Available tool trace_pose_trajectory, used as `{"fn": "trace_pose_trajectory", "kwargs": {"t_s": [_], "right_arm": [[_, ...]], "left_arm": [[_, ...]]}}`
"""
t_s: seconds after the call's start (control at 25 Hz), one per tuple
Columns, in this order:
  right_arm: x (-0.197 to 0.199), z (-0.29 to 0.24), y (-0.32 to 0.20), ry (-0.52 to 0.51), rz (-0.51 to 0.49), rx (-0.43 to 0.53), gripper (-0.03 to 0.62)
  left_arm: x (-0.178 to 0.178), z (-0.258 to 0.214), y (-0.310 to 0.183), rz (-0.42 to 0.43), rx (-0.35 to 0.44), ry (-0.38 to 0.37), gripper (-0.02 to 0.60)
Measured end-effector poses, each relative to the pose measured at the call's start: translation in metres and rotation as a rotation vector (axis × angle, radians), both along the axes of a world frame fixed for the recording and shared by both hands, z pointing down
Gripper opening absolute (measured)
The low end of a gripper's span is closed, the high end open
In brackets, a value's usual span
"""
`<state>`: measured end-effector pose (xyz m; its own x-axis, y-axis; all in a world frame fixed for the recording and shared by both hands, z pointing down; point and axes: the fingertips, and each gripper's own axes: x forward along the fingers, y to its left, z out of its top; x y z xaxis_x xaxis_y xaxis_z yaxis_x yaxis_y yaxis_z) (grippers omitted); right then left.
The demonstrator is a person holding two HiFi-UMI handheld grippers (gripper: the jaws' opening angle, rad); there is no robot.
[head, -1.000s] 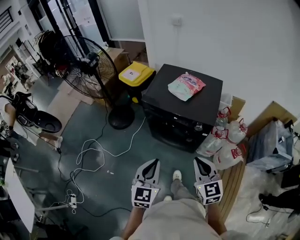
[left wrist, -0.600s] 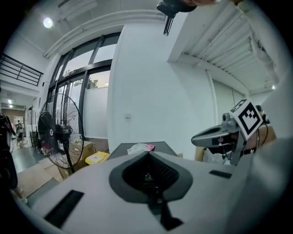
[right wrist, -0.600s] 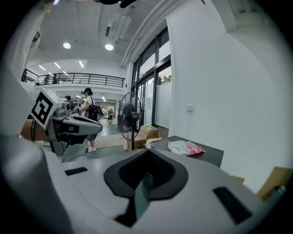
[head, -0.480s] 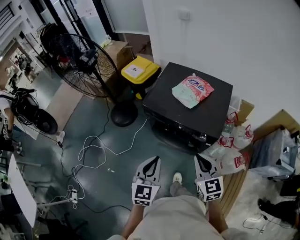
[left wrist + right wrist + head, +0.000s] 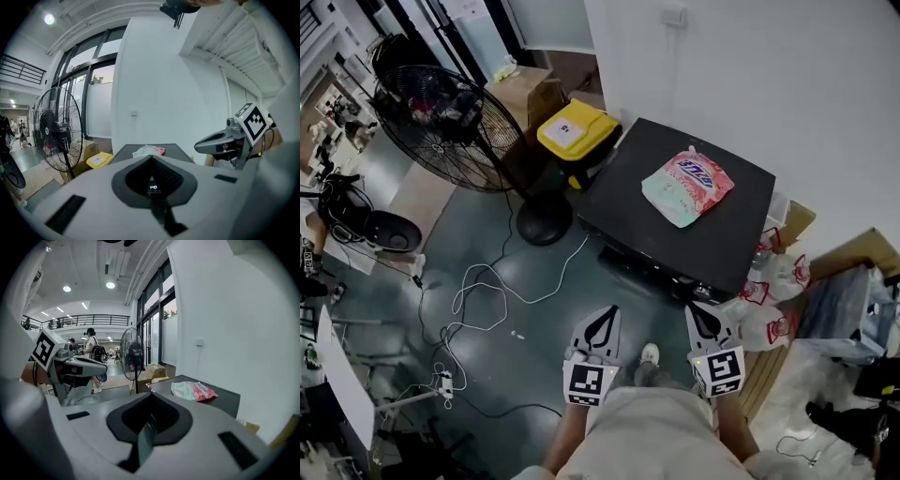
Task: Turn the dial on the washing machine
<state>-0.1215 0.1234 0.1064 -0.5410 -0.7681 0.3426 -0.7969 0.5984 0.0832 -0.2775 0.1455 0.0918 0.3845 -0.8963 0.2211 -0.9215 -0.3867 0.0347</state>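
While the black washing machine (image 5: 628, 202) is standing against the white wall, ahead of the person and well apart from both tools, the step in hand is looking like the approach. The machine is sitting between a yellow-lidded bin (image 5: 574, 130) on its left and tied plastic bags (image 5: 769, 314) on its right, and a pink-and-green pouch (image 5: 687, 187) is lying flat on its top. The left gripper (image 5: 601, 316) and right gripper (image 5: 703, 314) are pointing side by side toward the front, each with its jaws pressed together and carrying nothing.

To do this well, the person is probably needing to close in squarely, lower one tool to the front panel (image 5: 661, 272), and part its jaws before reaching the knob, so that they are straddling it rather than butting it.

The dial itself is too small and too steeply seen from the head view to pick out; in the left gripper view only a small lit readout (image 5: 152, 187) is showing on the machine's dark face.
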Motion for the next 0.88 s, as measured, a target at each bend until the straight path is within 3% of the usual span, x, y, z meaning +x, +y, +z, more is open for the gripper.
{"fn": "trace_pose_trajectory", "kwargs": {"t_s": [0.24,0.44,0.64,0.88], "right_arm": [[0.002,0.011,-0.017,-0.001,0.022,-0.032,0.008],[-0.001,0.017,-0.024,-0.007,0.088,-0.032,0.008],[-0.009,0.02,-0.026,-0.016,0.18,0.004,0.009],[-0.02,0.039,-0.026,0.03,0.376,0.001,0.009]], "left_arm": [[0.0,0.008,-0.022,0.018,-0.017,-0.008,0.012],[-0.002,0.021,-0.038,0.085,-0.034,0.0,0.012],[-0.008,0.031,-0.058,0.218,-0.037,0.027,0.012],[-0.027,0.05,-0.087,0.412,-0.05,0.003,0.012]]}}
